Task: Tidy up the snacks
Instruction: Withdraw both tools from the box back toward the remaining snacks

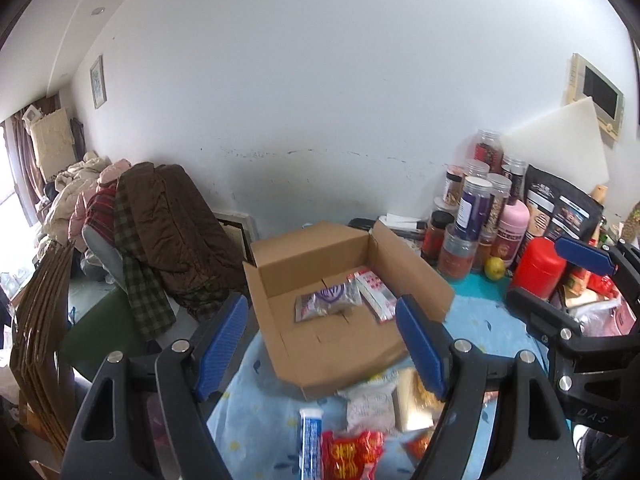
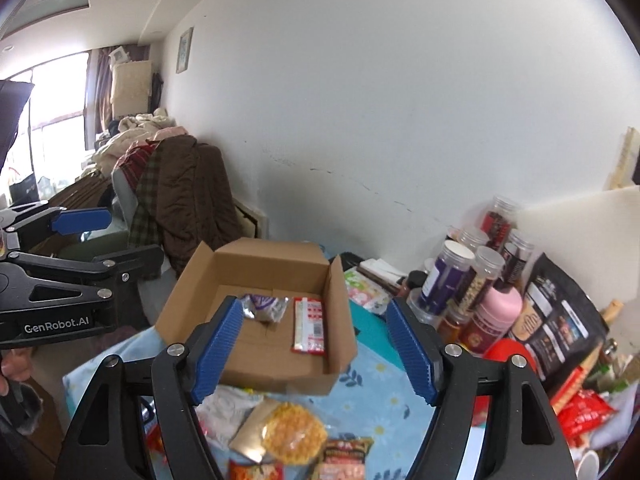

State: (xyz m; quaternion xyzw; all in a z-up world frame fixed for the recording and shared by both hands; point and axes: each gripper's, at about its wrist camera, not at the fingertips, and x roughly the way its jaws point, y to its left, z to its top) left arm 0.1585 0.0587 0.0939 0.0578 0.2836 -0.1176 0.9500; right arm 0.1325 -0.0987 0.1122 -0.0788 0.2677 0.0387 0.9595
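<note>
Cardboard box [image 1: 320,344] sits open on table [image 1: 480,320], holding two packets: purple-silver packet [image 1: 326,300] and red-white packet [image 1: 376,294], side by side. Left claw [image 1: 322,350] spread, nothing between its pads. Right claw [image 2: 314,354] also spread and empty. More snacks on table just short of box: waffle pack [image 2: 294,432], blue tube [image 1: 311,440], red packet [image 1: 352,454].

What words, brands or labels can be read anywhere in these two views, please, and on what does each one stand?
"GenRobot.AI": white print on the black body of the left gripper, seen in the right wrist view.
"DAS": faint letters on the black body of the right gripper, in the left wrist view; possibly only part of a word.
Print on the snack packets, plastic jars, black pouch and pink bottle: too blurred to read.
</note>
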